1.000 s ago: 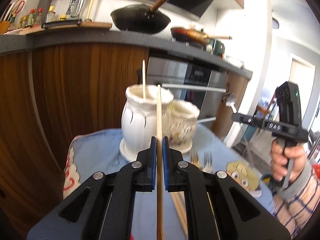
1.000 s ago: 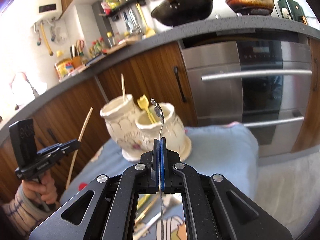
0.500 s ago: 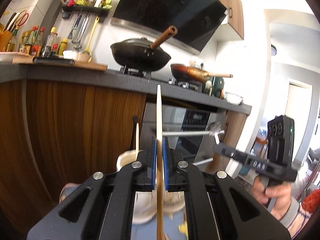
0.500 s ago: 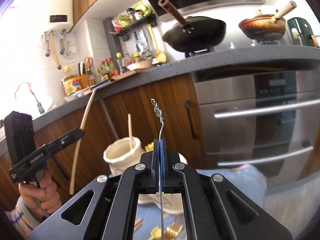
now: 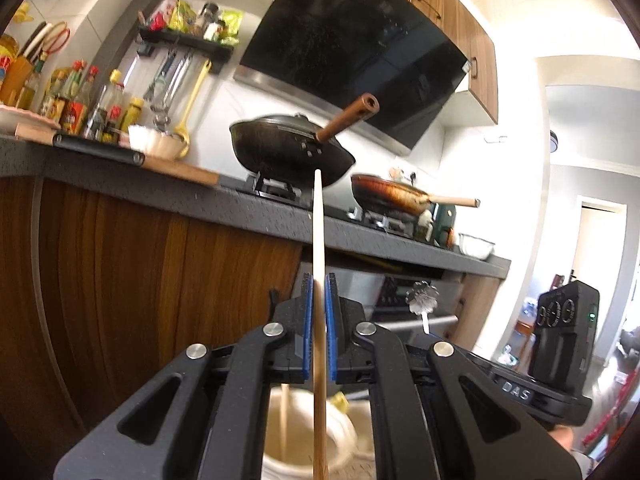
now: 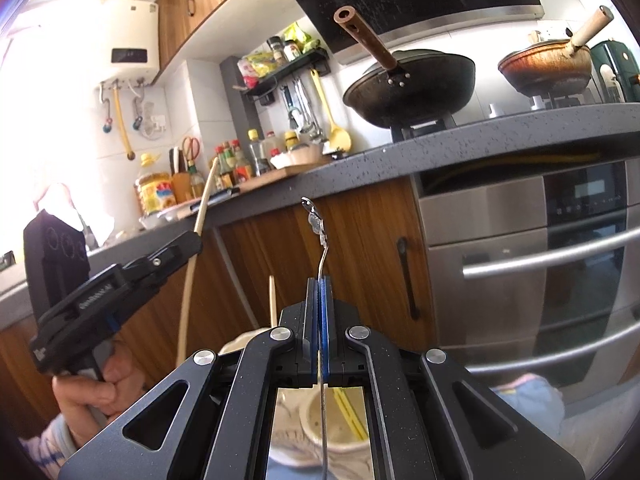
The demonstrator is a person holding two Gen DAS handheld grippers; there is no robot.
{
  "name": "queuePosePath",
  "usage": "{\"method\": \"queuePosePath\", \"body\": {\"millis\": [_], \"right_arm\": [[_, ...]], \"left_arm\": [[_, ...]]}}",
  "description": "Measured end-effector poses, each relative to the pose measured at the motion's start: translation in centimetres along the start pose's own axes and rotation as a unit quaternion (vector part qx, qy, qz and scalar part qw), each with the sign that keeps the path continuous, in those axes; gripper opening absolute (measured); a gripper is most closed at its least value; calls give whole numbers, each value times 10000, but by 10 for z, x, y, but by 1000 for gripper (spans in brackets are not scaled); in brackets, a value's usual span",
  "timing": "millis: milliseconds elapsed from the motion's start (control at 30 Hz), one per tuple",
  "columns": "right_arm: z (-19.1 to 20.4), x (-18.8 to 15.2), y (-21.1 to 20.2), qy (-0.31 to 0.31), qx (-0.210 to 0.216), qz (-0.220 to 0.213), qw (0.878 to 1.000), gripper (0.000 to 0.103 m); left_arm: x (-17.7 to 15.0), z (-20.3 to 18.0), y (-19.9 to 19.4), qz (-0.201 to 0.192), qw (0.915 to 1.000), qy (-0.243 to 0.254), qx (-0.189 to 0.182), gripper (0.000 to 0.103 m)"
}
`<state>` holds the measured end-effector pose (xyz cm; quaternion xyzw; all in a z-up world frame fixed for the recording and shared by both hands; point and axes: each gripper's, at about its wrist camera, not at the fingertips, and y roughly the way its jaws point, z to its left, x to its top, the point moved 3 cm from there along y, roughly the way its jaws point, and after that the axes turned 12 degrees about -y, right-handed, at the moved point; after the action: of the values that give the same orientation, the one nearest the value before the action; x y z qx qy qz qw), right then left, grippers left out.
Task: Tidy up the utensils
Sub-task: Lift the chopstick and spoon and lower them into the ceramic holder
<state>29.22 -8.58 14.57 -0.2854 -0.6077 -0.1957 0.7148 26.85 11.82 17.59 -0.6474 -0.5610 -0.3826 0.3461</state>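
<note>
With the left gripper (image 5: 319,280) clamped on a chopstick (image 5: 319,236) and the right gripper (image 6: 319,284) on a spoon (image 6: 320,240), we judged it best to lower each straight (no tilt) into the jars (image 5: 304,436) below.

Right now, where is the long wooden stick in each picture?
Left wrist view: the wooden chopstick stands upright in the middle, pinched between the left gripper fingers.
Right wrist view: the same chopstick leans at the left, held by the other gripper.
Shared landmark: the black wok on the stove.
</note>
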Motion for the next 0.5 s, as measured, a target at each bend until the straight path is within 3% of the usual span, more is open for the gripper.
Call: {"method": "queuePosePath", "body": {"millis": [200,500], "right_arm": [[-6,3,13,118,-31,-119,9999,2],[-5,8,23,54,-196,-357,9992,2]], "left_arm": [[2,3,17,-301,9995,24,-31,6],[-20,12,30,-275,9990,168,297,6]]}}
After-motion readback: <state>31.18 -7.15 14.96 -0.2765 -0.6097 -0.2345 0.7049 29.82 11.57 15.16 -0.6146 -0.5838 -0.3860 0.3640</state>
